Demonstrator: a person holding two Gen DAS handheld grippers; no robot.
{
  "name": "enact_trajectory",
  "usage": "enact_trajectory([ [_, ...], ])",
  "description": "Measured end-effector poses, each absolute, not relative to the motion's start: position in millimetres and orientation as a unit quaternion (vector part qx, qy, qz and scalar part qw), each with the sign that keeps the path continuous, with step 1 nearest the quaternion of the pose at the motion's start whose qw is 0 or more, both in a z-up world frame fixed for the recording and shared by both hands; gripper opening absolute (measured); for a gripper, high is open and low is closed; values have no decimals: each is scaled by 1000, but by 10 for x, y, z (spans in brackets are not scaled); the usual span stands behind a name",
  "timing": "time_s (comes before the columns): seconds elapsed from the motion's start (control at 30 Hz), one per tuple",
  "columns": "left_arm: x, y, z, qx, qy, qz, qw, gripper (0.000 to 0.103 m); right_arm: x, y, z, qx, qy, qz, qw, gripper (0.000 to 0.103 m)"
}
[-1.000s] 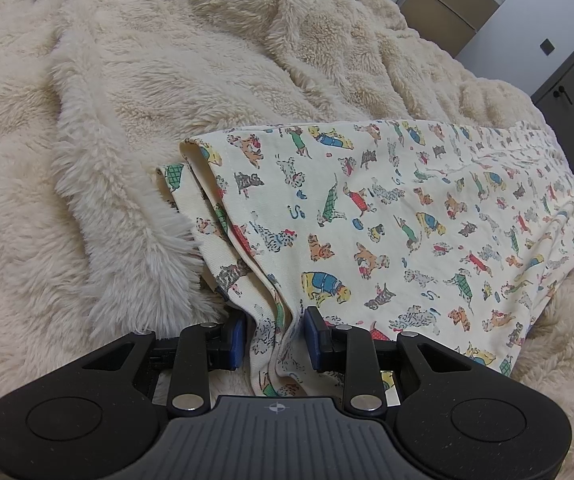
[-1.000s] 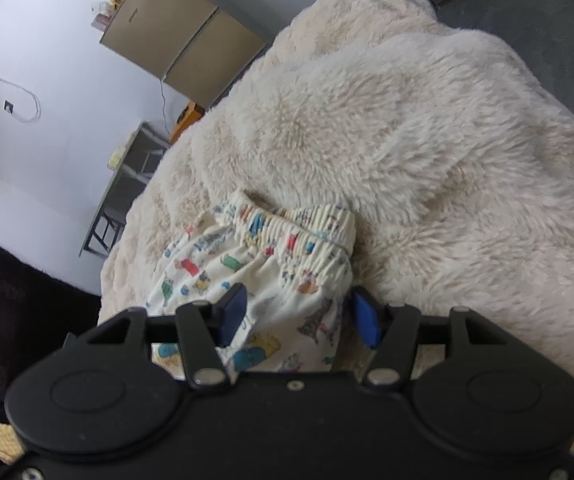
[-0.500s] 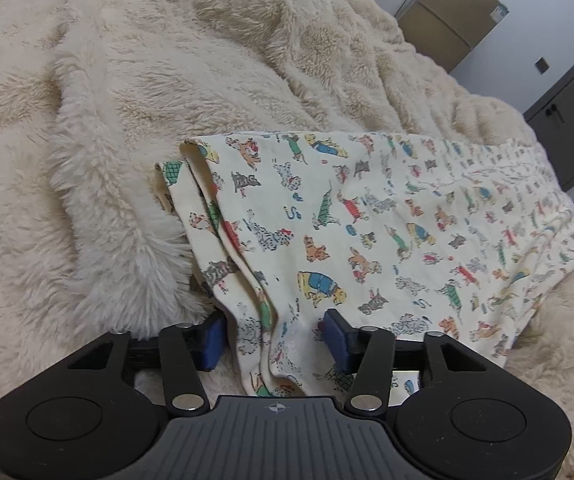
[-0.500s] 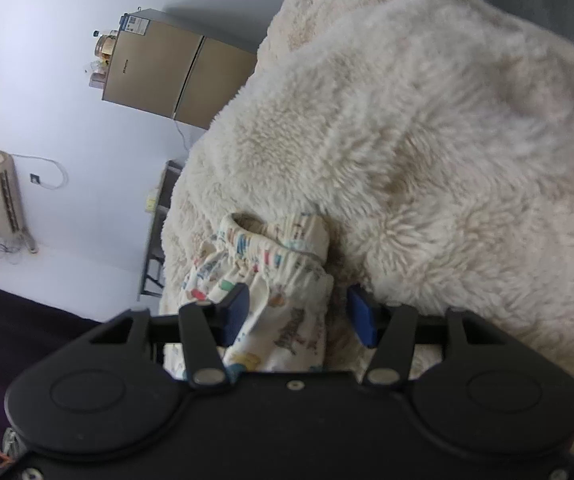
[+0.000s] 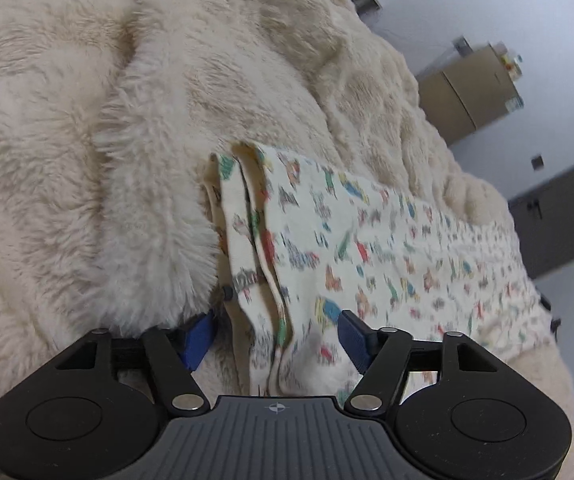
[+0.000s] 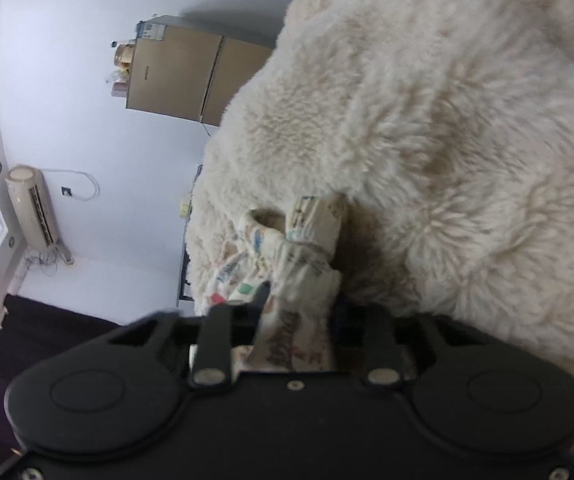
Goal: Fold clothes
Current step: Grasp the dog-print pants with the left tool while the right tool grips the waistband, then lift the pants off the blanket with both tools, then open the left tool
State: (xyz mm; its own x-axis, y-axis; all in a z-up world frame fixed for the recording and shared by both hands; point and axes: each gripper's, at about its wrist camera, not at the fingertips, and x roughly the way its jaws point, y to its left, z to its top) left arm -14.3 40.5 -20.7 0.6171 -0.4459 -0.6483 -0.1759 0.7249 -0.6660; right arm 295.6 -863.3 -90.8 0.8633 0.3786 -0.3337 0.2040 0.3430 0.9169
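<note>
A: Where are the shorts?

B: Spread flat on the fluffy blanket, hem end toward the left gripper, waistband at the right gripper; each end gets a gripper so it can be lifted level, I'd judge.

A: Has either taken hold?

B: The right gripper is pinched on the bunched waistband, the cloth squeezed narrow between its fingers; the left gripper is spread wide, its blue pads either side of the layered hem, clamping nothing; it looks set to close there.
</note>
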Motion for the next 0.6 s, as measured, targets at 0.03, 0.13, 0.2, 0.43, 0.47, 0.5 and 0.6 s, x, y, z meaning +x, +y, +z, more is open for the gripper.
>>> enact_trajectory([
  [0.03, -131, 409, -192, -362, 428, -83, 824, 30, 2949, -8621, -845, 558, 253, 51, 788, 14],
  [0.13, -92, 422, -147, -364, 424, -86, 825, 12, 2857, -8621, -705, 546, 250, 35, 799, 12],
  [0.2, -78, 473, -115, -381, 415, -93, 821, 5, 2773, -8588, -476, 520, 239, 29, 819, 12],
  [0.43, -45, 655, 297, -415, 348, -128, 831, 4, 2313, -8181, 708, 379, 193, 36, 904, 12],
  [0.47, -37, 673, 363, -416, 341, -132, 832, 4, 2236, -8136, 785, 370, 188, 38, 909, 12],
  [0.5, 2, 711, 479, -415, 332, -143, 835, 4, 2120, -8090, 870, 359, 182, 41, 915, 12],
  [0.6, 116, 807, 812, -404, 314, -175, 841, 4, 1841, -7845, 1399, 324, 153, 46, 932, 12],
])
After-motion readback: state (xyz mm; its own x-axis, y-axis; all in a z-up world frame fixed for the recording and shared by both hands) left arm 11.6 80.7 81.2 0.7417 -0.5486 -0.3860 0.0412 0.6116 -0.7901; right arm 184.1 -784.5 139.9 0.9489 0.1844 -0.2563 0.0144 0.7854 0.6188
